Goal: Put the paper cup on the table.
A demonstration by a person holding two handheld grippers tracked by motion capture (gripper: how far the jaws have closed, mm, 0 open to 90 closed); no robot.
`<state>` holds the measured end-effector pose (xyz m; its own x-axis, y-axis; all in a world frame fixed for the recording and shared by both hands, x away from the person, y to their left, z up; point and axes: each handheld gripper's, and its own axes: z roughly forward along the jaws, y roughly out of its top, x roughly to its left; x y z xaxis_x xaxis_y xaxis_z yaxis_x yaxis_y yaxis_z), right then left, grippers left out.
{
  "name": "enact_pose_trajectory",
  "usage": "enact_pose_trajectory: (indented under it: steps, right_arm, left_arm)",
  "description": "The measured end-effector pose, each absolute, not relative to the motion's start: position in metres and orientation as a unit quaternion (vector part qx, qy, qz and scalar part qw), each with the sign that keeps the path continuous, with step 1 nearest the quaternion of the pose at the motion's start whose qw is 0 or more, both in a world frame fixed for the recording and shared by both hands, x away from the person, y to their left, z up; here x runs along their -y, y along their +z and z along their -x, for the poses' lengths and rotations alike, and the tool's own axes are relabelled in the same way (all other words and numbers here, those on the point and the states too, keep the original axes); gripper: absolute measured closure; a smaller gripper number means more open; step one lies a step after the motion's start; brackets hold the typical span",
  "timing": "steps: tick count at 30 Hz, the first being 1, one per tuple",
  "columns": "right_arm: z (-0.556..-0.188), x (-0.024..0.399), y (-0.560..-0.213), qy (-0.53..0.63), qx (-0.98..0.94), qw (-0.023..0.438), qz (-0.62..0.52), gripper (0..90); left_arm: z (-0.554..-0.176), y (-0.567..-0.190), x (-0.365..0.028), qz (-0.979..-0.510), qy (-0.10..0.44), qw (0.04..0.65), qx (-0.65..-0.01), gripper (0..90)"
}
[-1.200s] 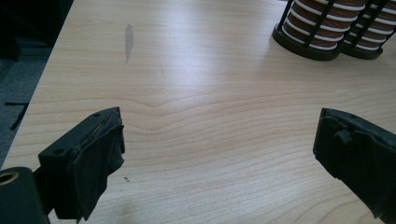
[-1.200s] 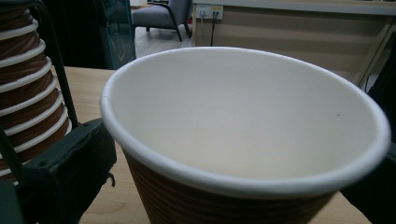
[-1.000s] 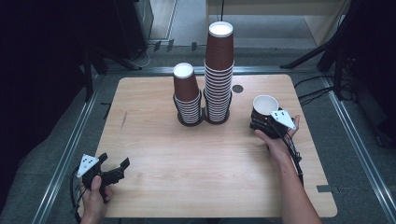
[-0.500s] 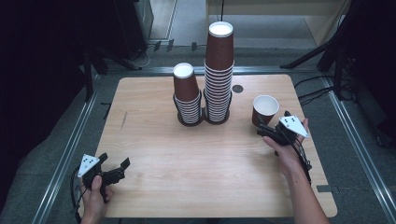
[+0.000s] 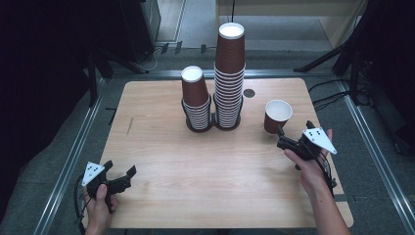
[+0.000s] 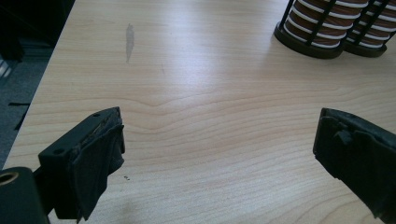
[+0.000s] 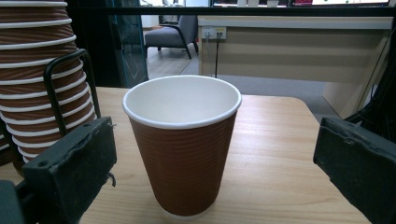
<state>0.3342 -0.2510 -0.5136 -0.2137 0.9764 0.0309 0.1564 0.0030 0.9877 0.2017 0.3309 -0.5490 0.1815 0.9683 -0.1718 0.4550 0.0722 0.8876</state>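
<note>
A single brown ribbed paper cup [image 5: 277, 116] with a white inside stands upright on the wooden table [image 5: 220, 171], at the right. My right gripper [image 5: 283, 139] sits just in front of it, open, jaws not touching it. In the right gripper view the cup [image 7: 183, 154] stands a little ahead between the spread jaws of that gripper [image 7: 212, 144]. Two stacks of the same cups stand in black wire holders at the back: a short stack [image 5: 195, 98] and a tall stack [image 5: 230, 73]. My left gripper [image 5: 128, 175] rests open at the table's front left corner, empty [image 6: 219, 135].
The holders' black bases [image 6: 322, 35] lie far ahead of the left gripper across bare wood. A small dark round hole [image 5: 249, 93] marks the table behind the cup. Metal rails [image 5: 73, 156] run along both sides of the table; dark floor and cables lie beyond.
My right gripper has let go of the single cup and drawn back toward the person. The cup now stands free on the table. The left gripper has not moved.
</note>
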Motion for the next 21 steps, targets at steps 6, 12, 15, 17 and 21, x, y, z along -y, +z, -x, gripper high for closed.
enact_pose_trajectory:
  steps: [6,12,15,17,21]
  right_arm:
    - [-0.323,0.26,-0.517,0.514,-0.581,0.397,-0.49,0.0]
    - [-0.314,0.27,-0.523,0.512,-0.575,0.394,-0.503,0.0]
    - [-0.308,0.276,-0.526,0.508,-0.575,0.395,-0.505,0.0]
    - [-0.304,0.279,-0.528,0.509,-0.573,0.393,-0.508,0.0]
    - [-0.296,0.285,-0.531,0.507,-0.574,0.393,-0.51,0.0]
  left_arm:
    - [-0.202,-0.549,-0.331,-0.618,0.282,0.455,-0.575,2.1]
    - [-0.202,-0.549,-0.331,-0.619,0.283,0.453,-0.575,2.1]
    - [-0.202,-0.549,-0.331,-0.619,0.283,0.453,-0.575,2.1]
    - [-0.202,-0.549,-0.331,-0.619,0.284,0.453,-0.576,2.1]
    - [-0.202,-0.549,-0.33,-0.618,0.284,0.452,-0.577,2.1]
